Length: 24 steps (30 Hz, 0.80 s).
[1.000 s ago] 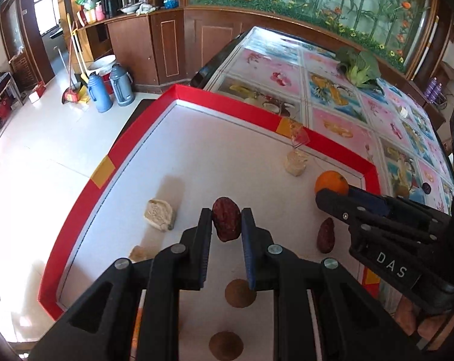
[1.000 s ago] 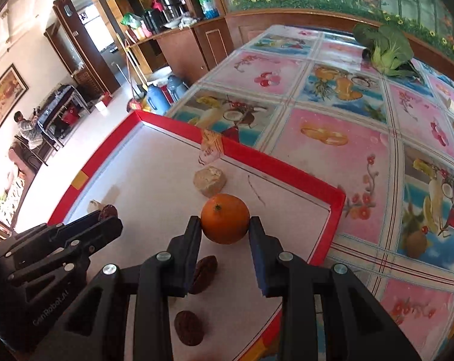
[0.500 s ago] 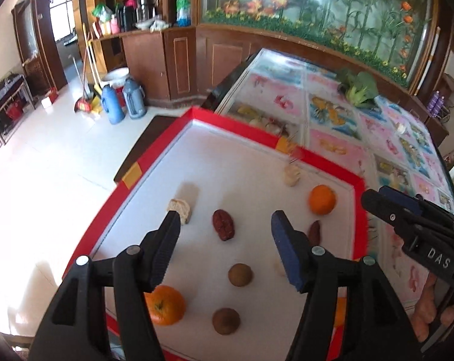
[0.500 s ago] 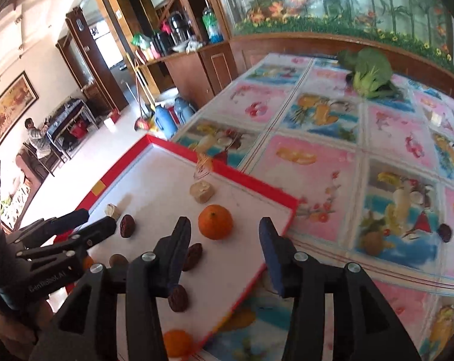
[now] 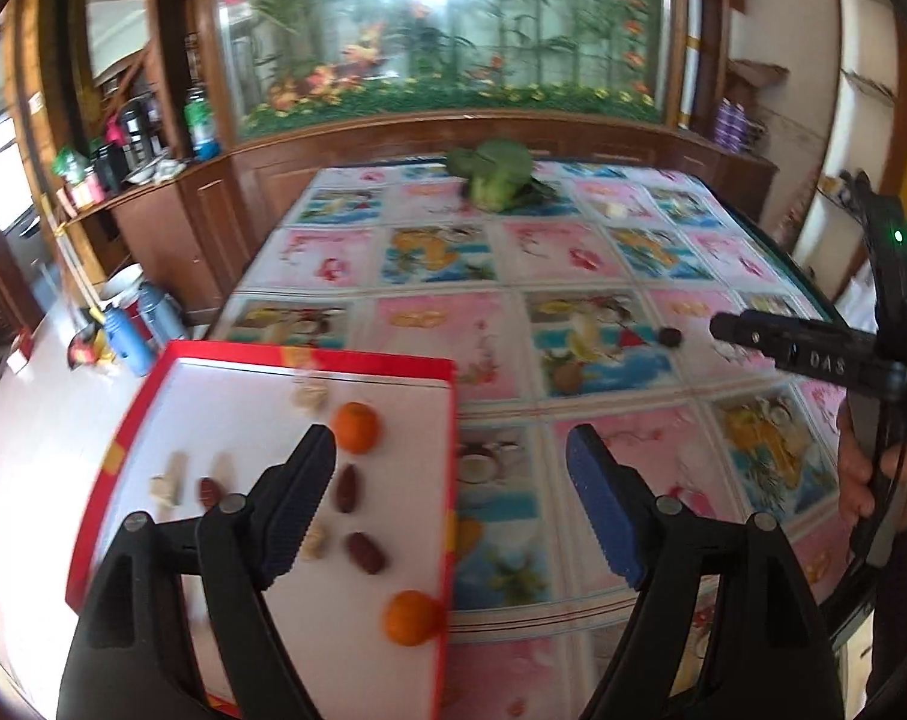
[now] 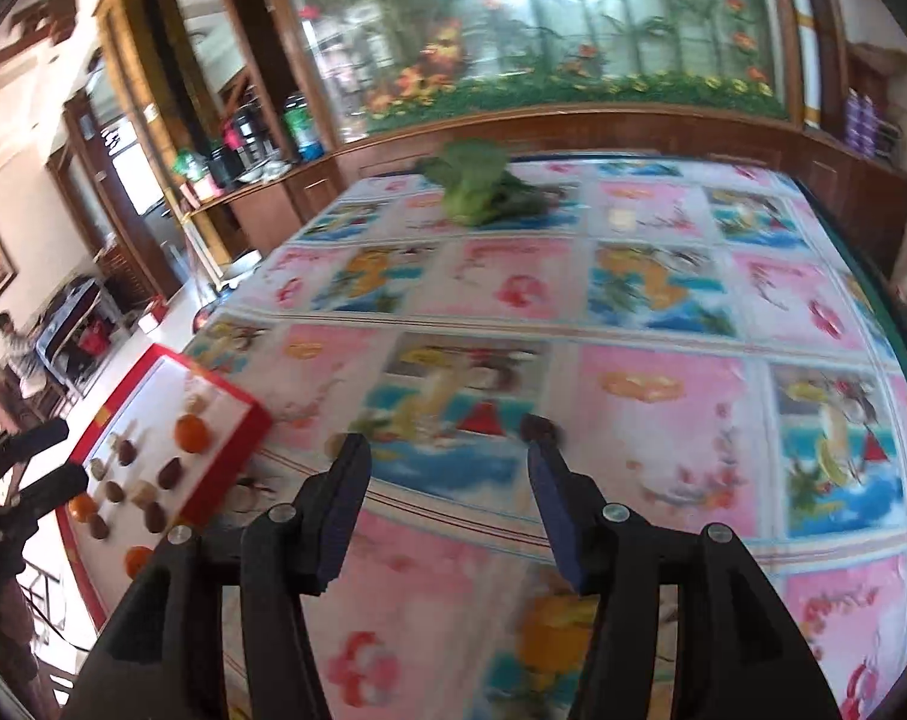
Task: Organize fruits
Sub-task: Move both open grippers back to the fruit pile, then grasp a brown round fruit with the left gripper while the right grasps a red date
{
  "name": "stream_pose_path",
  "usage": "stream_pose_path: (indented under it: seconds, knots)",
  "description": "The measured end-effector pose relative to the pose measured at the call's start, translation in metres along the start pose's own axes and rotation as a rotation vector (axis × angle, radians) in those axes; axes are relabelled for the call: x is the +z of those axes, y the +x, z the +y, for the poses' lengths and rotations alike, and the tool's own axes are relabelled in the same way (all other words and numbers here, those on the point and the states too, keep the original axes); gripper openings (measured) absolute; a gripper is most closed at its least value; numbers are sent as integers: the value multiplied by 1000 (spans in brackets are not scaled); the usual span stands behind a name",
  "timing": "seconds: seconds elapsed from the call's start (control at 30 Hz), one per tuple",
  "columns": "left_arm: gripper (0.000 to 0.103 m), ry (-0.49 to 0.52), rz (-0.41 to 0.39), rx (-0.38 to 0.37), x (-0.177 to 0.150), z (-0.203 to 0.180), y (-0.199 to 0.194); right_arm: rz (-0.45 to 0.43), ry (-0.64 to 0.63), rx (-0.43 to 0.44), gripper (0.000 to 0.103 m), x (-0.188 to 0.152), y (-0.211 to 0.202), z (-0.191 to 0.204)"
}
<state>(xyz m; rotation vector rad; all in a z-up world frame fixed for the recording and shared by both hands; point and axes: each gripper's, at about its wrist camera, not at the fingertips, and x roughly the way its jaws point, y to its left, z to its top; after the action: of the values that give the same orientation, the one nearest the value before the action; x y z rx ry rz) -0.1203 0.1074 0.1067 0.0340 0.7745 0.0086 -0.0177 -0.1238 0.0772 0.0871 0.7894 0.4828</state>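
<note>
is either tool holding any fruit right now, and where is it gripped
Nothing is held. The left tool and the right tool have both just been opening, and nothing sits between their jaws.

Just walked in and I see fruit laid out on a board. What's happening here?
A person holds a two-finger gripper in each hand and is sorting fruit onto a white board with a red border. Two oranges and several dark red dates already lie on it. Both the left gripper and the right gripper are open and empty, their fingers having just spread. One small dark date lies out on the fruit-patterned tablecloth.
</note>
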Motion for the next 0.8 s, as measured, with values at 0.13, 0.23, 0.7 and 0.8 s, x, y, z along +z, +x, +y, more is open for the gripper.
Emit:
stream_pose_path:
  seconds: [0.13,0.23,0.7,0.8]
  knots:
    - [80,41,57,-47,-5,-29,21,13,-6,-28,54,-10,1,-17]
    - [80,66,95,-52,-5,-43,35,31,-5,-27,54,-12,8,-24]
    - [80,50,176,-40,13,-55,79,115,-29,-61,37,6,72,-29]
    - [80,50,183,-34,16,-60,89,125,-41,-77,31,4,75,-29]
